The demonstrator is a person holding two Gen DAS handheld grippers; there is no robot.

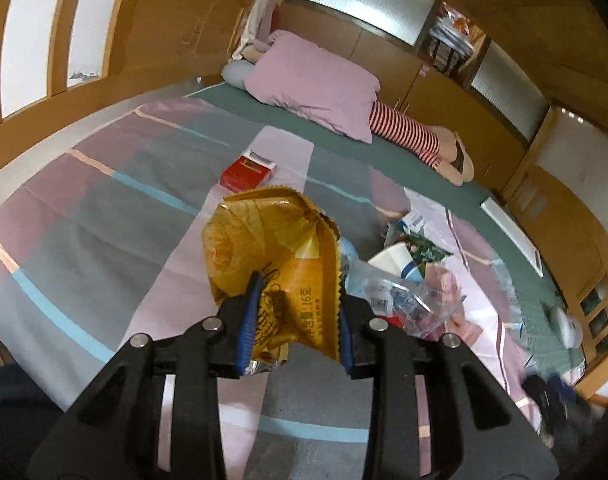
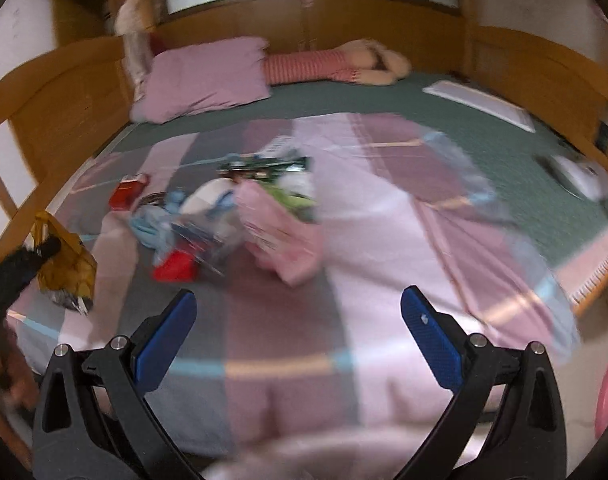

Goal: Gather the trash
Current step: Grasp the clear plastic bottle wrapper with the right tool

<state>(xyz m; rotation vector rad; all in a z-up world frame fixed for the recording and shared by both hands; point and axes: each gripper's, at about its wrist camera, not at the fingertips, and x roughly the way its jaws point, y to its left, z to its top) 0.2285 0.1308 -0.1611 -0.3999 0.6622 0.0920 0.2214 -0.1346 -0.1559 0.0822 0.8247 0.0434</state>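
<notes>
my left hand-held gripper [image 1: 295, 320] is clamped on a crinkled yellow snack bag [image 1: 271, 256], the blue pads pinching its lower part so the foil stands up between them, lifted clear of the bed [image 1: 103, 216]. my right hand-held gripper [image 2: 297, 326] has its jaws wide apart with nothing between them, hovering over bare quilt.

what the next move turns on, i judge, is the trash pile [image 2: 223, 216]: it lies ahead of the right gripper and off to its left, well apart from the pads, and in the left wrist view it sits just beside and to the right of the held bag. the left is nearer but occupied, so the free right hand should take it. the pile sprawls roughly across the right view, so i would come in across that line.

it looks like soft, slippery stuff: clear crackly plastic, a pink packet [image 2: 279, 236], a red piece [image 2: 173, 266], light blue scraps. a stiffer red carton [image 1: 247, 172] lies alone beyond the bag. the right view is blurred, so finer shapes escape me.
</notes>
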